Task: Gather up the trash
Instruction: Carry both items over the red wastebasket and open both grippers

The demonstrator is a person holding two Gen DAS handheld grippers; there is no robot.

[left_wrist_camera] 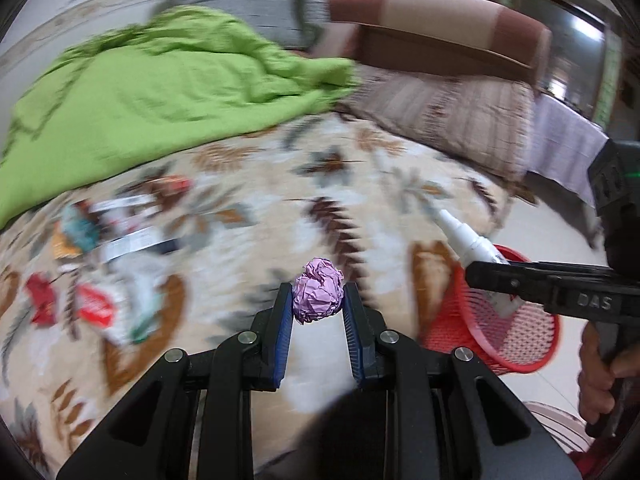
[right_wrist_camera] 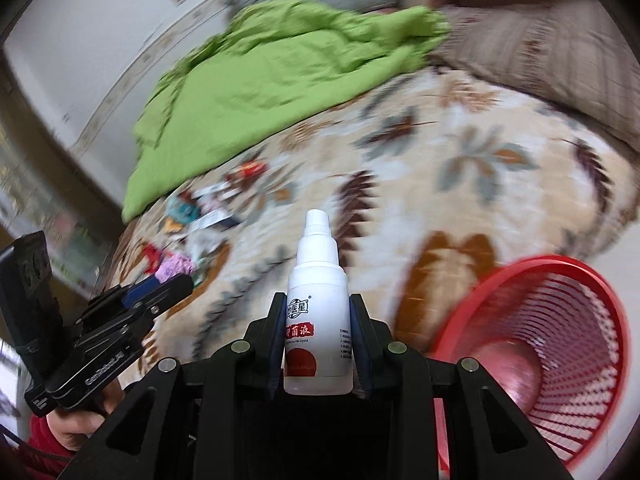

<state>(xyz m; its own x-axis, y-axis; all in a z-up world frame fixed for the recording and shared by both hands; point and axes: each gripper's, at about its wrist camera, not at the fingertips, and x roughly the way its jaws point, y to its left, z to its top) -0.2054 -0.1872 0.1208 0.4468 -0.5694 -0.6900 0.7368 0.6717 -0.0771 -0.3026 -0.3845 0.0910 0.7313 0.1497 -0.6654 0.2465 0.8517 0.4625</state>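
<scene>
My left gripper is shut on a crumpled pink paper ball, held above the floral bedspread. My right gripper is shut on a small white bottle with a red label, its nozzle pointing away from me. In the left wrist view the same bottle and the right gripper hang over the red mesh basket. The basket lies low at the right of the right wrist view. The left gripper with the pink ball shows at the left there.
Several wrappers and packets lie scattered on the bedspread at the left, seen as litter in the right wrist view. A green blanket is bunched behind them. Brown pillows lie at the back right. A hand holds the right gripper's handle.
</scene>
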